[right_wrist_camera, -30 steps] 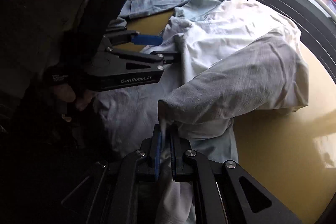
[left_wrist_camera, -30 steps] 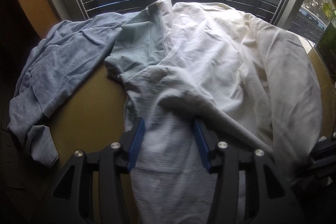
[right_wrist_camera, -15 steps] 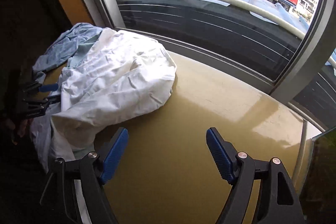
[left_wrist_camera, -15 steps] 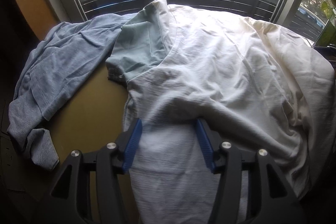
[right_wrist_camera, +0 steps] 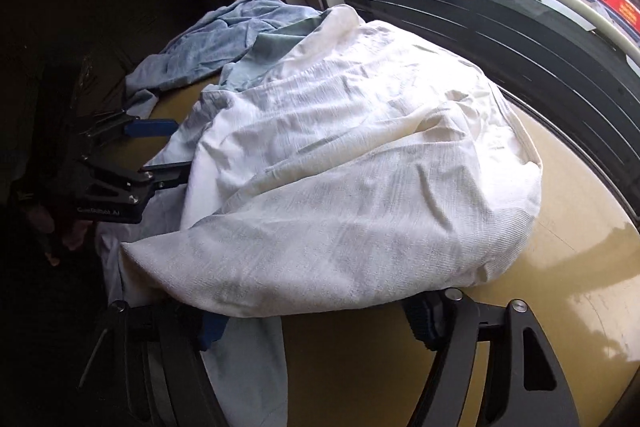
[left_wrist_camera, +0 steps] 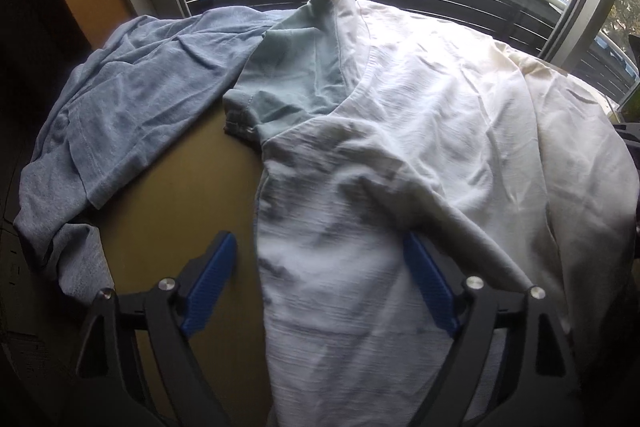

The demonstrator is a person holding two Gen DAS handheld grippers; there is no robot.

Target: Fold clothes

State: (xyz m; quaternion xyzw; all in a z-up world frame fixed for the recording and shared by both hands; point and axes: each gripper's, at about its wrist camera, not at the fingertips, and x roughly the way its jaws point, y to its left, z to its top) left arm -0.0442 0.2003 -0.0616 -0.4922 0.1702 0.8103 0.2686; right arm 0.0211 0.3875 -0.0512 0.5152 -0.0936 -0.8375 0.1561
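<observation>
Two garments: we count a crumpled white ribbed-cotton shirt [left_wrist_camera: 400, 131] and a grey-blue knit T-shirt [left_wrist_camera: 132, 115].
Surface: we see a smooth mustard-yellow surface [right_wrist_camera: 560, 287] beside a window.
White shirt: heaped mid-surface, its pale green inner panel [left_wrist_camera: 296, 75] turned out, its hem draped toward us.
Grey-blue T-shirt: bunched at the far left, partly under the white one.
Left tongs [left_wrist_camera: 320, 283]: just opened wide; hem cloth lies between the blue pads, unpressed.
Right tongs [right_wrist_camera: 316, 323]: just narrowing, part open under the shirt's near edge; we see no pinch.
</observation>
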